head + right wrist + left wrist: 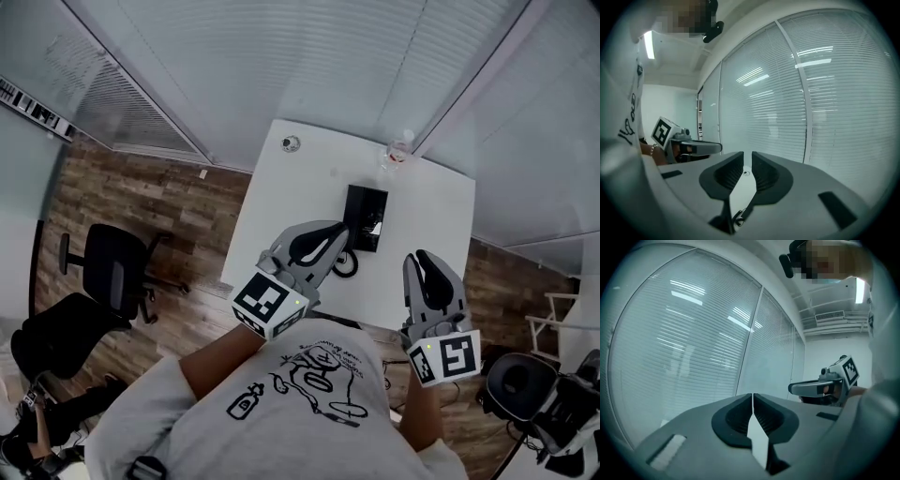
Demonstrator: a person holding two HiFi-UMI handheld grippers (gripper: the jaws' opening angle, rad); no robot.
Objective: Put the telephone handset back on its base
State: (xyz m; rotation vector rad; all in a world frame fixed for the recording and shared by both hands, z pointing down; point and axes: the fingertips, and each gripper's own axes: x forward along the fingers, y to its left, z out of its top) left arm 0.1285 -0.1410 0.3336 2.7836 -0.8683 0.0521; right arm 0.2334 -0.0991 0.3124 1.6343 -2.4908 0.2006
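Note:
A black telephone (pixel 366 217) lies on the white table (pixel 281 202) in the head view, with its coiled cord (pixel 343 265) looping toward the near edge. I cannot make out the handset apart from the base. My left gripper (pixel 343 231) hovers just left of the phone, over the cord, with its jaws shut and empty (pixel 753 397). My right gripper (pixel 424 256) hangs over the near right edge, right of the phone. Its jaws (pixel 747 159) are closed to a thin slit with nothing in it. Each gripper view shows the other gripper: the right gripper (pixel 820 388) and the left gripper (pixel 689 147).
A clear water bottle (pixel 400 147) stands at the table's far edge and a small round object (pixel 291 143) at its far left corner. Black office chairs (pixel 112 272) stand on the wooden floor at left, and another chair (pixel 520 380) at right. Glass walls with blinds enclose the table.

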